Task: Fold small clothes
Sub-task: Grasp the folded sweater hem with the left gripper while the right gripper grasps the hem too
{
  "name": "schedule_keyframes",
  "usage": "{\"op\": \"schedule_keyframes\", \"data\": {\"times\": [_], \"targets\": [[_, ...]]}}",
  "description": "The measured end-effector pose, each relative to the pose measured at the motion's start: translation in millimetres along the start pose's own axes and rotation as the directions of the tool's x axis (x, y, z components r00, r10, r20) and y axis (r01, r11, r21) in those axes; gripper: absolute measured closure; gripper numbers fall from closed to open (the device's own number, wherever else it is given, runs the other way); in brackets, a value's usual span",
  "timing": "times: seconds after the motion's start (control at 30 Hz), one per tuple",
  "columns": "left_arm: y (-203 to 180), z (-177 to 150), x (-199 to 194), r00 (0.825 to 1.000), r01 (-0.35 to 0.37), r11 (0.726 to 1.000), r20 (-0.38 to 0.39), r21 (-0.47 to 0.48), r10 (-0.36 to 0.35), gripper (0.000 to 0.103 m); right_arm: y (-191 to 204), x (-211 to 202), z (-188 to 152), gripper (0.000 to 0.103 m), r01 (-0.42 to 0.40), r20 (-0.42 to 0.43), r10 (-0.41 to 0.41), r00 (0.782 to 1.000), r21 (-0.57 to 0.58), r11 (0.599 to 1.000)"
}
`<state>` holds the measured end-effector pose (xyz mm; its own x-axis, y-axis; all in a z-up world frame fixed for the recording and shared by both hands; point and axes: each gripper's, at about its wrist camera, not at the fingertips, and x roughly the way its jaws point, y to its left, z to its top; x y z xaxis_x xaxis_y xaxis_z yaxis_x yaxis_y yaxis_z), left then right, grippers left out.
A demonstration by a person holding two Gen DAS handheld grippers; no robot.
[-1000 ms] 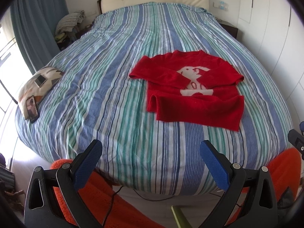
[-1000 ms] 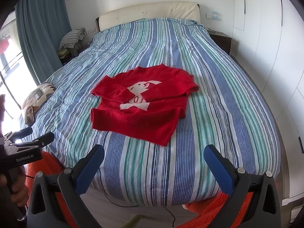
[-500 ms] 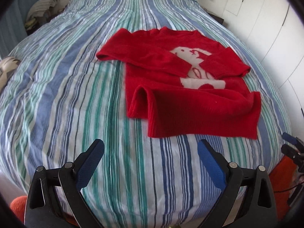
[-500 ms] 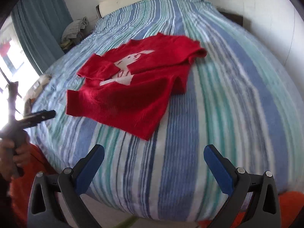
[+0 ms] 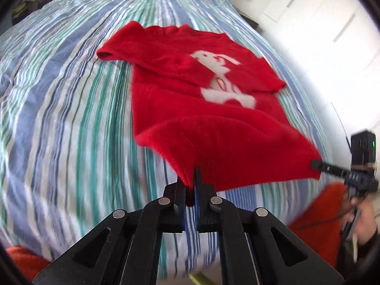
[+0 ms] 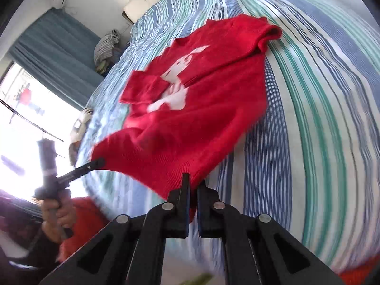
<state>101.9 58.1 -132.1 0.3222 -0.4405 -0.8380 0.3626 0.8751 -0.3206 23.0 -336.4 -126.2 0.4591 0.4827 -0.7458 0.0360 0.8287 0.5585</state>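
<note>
A small red sweater (image 5: pixel 180 95) with a white animal picture lies on the striped bed, both sleeves folded across its front. It also shows in the right wrist view (image 6: pixel 190 99). My left gripper (image 5: pixel 190 185) is shut on the sweater's near left hem corner and lifts it off the bed. My right gripper (image 6: pixel 192 187) is shut on the near right hem corner, also lifted. Each gripper shows in the other's view: the right one (image 5: pixel 318 163) at the hem's right end, the left one (image 6: pixel 97 162) at its left end.
The blue, green and white striped bed cover (image 5: pixel 59 95) fills both views. White cupboard doors (image 5: pixel 320 11) stand to the right. A teal curtain (image 6: pixel 52 47), a bright window (image 6: pixel 21 109) and a patterned pillow (image 6: pixel 80 125) are to the left.
Both grippers moved in to the sweater's near hem and went from open to shut on its two corners. The hem is now raised off the bed.
</note>
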Motion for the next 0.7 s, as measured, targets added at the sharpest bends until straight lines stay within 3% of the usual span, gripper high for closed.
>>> {"op": "schedule_keyframes", "data": {"times": [0.1, 0.23, 0.4, 0.43, 0.5, 0.53, 0.6, 0.63, 0.67, 0.7], "targets": [[-1, -21, -7, 0.998, -0.001, 1.0, -0.07, 0.023, 0.003, 0.099, 1, -18, -12, 0.099, 0.01, -0.067, -0.008, 0.998, 0.028, 1.0], [2, -33, 29, 0.99, -0.063, 0.998, -0.126, 0.006, 0.064, 0.099, -10, 13, -16, 0.098, 0.092, -0.111, -0.089, 0.99, 0.016, 0.996], [6, -35, 31, 0.992, -0.074, 0.997, -0.1, -0.031, 0.071, 0.095, -18, 34, -23, 0.09, 0.134, -0.11, -0.132, 0.985, 0.011, 0.991], [7, -36, 26, 0.994, -0.074, 0.997, -0.088, -0.032, 0.071, 0.093, -18, 34, -24, 0.087, 0.118, -0.101, -0.115, 0.988, 0.018, 0.993], [10, -37, 21, 0.995, -0.071, 0.996, -0.073, -0.047, 0.067, 0.078, -21, 33, -27, 0.073, 0.075, -0.09, -0.071, 0.993, 0.042, 0.996], [13, -37, 22, 0.995, -0.068, 0.996, -0.071, -0.058, 0.064, 0.074, -24, 35, -29, 0.073, 0.057, -0.086, -0.052, 0.995, 0.054, 0.997], [18, -37, 32, 0.994, -0.063, 0.995, -0.093, -0.076, 0.056, 0.078, -34, 48, -33, 0.076, 0.037, -0.099, -0.031, 0.995, 0.065, 0.997], [21, -36, 37, 0.993, -0.068, 0.994, -0.107, -0.08, 0.06, 0.1, -34, 52, -33, 0.084, 0.043, -0.107, -0.036, 0.994, 0.061, 0.997], [21, -36, 39, 0.99, -0.085, 0.993, -0.116, -0.084, 0.075, 0.1, -34, 53, -32, 0.099, 0.08, -0.113, -0.074, 0.991, 0.048, 0.996], [20, -38, 37, 0.989, -0.104, 0.991, -0.113, -0.088, 0.093, 0.1, -35, 52, -32, 0.099, 0.116, -0.122, -0.11, 0.986, 0.045, 0.992]]}}
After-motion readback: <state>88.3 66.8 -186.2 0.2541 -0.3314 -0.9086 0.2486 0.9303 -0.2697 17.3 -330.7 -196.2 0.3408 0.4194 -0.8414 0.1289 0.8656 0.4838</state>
